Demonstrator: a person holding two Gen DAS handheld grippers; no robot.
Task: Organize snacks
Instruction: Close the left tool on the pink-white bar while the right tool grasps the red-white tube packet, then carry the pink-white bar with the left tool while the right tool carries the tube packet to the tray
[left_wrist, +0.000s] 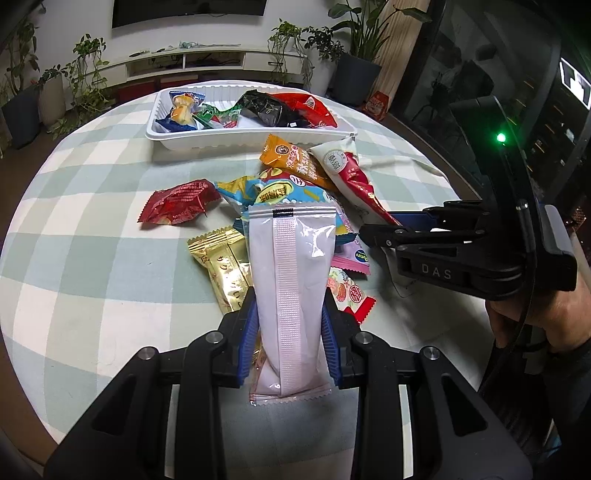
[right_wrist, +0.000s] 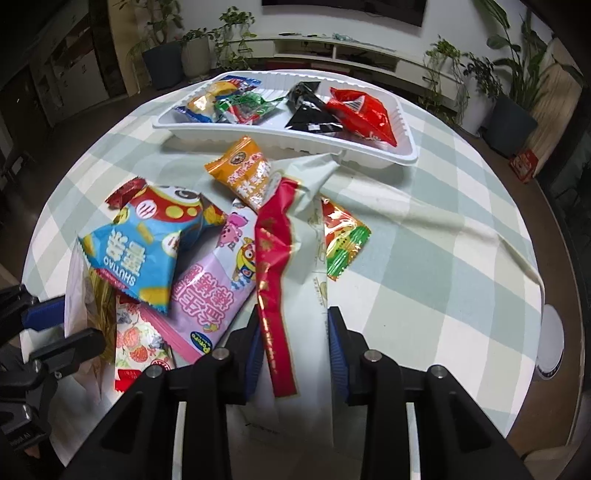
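Starting at the left, my left gripper (left_wrist: 290, 332) is clamped on a pale pink packet (left_wrist: 290, 284), seam side up, held above the near part of the table (left_wrist: 92, 258) and over the loose pile. Under and beside it lie a gold packet (left_wrist: 221, 266) and a dark red packet (left_wrist: 177, 203) toward the left edge, then a blue chip bag (right_wrist: 144, 254) and an orange packet (right_wrist: 243, 173) nearer the middle.

Further right, my right gripper (right_wrist: 295, 339) has its blue pads on either side of a long white-and-red packet (right_wrist: 277, 258); they look closed on it (contact on the right pad is hard to confirm). A small red-and-green packet (right_wrist: 343, 240) lies just beside it.

At the far edge stands the white tray (left_wrist: 236, 142), already holding about four snacks. I judge the job under half done: roughly eight packets remain outside it.
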